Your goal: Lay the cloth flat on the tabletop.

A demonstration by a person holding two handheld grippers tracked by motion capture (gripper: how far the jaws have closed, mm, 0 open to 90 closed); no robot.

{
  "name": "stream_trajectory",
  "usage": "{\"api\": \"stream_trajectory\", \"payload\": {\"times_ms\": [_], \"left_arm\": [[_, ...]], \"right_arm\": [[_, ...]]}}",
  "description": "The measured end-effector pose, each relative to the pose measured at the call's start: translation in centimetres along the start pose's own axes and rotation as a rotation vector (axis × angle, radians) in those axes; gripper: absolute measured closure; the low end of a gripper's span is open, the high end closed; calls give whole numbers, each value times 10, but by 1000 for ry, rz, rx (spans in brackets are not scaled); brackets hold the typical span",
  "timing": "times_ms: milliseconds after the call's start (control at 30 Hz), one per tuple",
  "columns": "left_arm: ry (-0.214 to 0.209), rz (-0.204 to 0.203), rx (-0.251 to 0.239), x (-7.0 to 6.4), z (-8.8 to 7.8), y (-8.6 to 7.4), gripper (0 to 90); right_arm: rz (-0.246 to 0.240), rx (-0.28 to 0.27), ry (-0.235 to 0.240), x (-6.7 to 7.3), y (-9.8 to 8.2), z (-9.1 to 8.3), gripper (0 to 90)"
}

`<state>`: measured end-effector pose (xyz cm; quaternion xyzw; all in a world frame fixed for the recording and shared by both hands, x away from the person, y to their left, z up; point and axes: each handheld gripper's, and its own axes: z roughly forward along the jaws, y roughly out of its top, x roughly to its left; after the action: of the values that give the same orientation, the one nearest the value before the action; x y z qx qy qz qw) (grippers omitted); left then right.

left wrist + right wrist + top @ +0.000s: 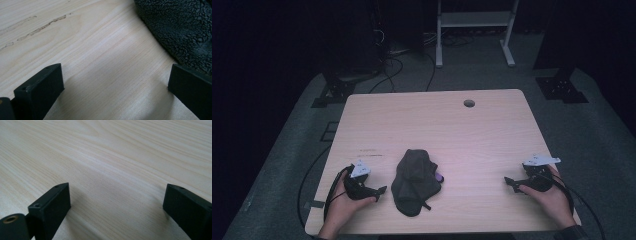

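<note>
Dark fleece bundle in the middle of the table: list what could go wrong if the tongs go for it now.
1. The dark fleece bundle is crumpled, so the open left tongs, right beside it, might pinch only one layer and drag the rest.
2. A small purple thing peeks out at its right edge; lifting could fling it off.
3. The right tongs are far off, so one-sided pulling may slide the bundle.
</note>
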<state>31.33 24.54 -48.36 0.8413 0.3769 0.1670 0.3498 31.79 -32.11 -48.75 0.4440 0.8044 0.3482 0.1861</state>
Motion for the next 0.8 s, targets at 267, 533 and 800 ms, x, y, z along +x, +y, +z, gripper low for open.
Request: {"api": "stream_trajectory", "payload": {"times_ms": [267,533,800], "left_arm": [[0,-4,-1,-1,0,-1,0],[0,-2,-1,-1,-1,-1,0],[1,-4,-1,-1,-1,-1,0]], "right_arm": [[5,-10,-1,1,-2,-3,146],[3,-22,16,0,4,-5,405],[-18,-76,131,18,20,-7,429]]}}
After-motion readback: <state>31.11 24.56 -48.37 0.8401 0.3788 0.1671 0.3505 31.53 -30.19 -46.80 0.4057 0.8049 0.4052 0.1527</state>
